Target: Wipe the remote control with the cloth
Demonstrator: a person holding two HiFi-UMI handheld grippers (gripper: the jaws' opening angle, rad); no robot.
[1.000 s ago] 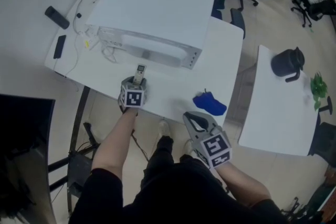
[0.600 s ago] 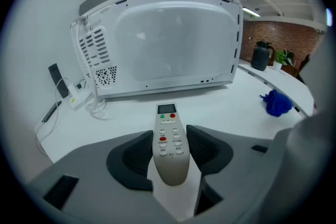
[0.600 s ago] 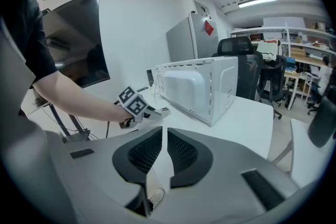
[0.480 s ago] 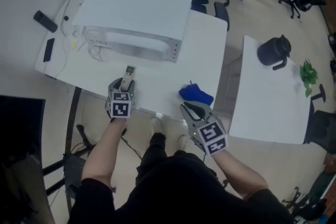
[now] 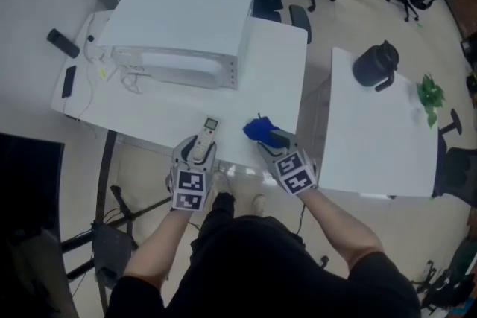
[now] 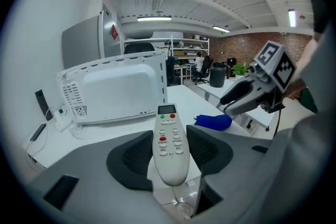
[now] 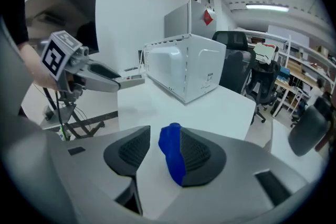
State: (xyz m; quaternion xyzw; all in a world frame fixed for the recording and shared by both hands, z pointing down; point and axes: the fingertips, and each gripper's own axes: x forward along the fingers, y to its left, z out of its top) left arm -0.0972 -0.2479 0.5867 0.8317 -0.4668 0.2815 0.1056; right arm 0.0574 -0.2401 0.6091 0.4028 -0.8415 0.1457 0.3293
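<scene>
On the left, the left gripper (image 5: 196, 153) is clamped on the remote control (image 6: 169, 143). It holds the remote up by the near edge of the white table (image 5: 160, 115), with the buttons facing up. To the right, the blue cloth (image 7: 172, 159) lies on the table. The right gripper (image 5: 273, 141) is opening its jaws, and the cloth sits between them, against one pad. Next it should probably go a bit lower and pinch a big bunch of cloth. The left one should keep the remote steady.
</scene>
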